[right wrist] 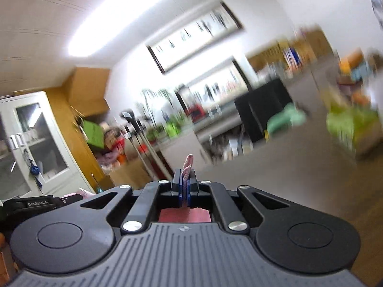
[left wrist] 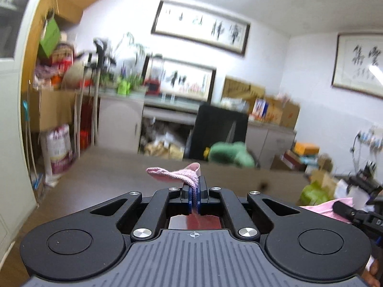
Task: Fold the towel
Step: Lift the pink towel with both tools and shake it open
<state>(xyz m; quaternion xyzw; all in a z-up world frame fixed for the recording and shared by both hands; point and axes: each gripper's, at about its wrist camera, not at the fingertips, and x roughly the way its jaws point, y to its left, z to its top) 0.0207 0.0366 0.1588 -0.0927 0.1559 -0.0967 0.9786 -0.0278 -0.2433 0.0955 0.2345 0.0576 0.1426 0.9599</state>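
Note:
My left gripper [left wrist: 195, 189] is shut on a corner of the pink towel [left wrist: 172, 175]; a loop of the cloth sticks out forward and left of the jaws, held above the brown table [left wrist: 107, 179]. More pink towel [left wrist: 318, 209] shows low at the right, near the other gripper [left wrist: 359, 186]. My right gripper [right wrist: 184, 181] is shut on another pink towel edge [right wrist: 187, 165], which pokes up between the jaws. This view is tilted and blurred. The left gripper's body [right wrist: 31, 204] shows at the far left, with pink cloth [right wrist: 79, 194] beside it.
A black chair [left wrist: 217, 131] with a green cushion [left wrist: 229, 154] stands behind the table. A cluttered counter [left wrist: 143, 98], boxes and sacks line the back wall. A white cabinet [right wrist: 31, 143] stands at the left. A green bag [left wrist: 313, 192] lies at the right.

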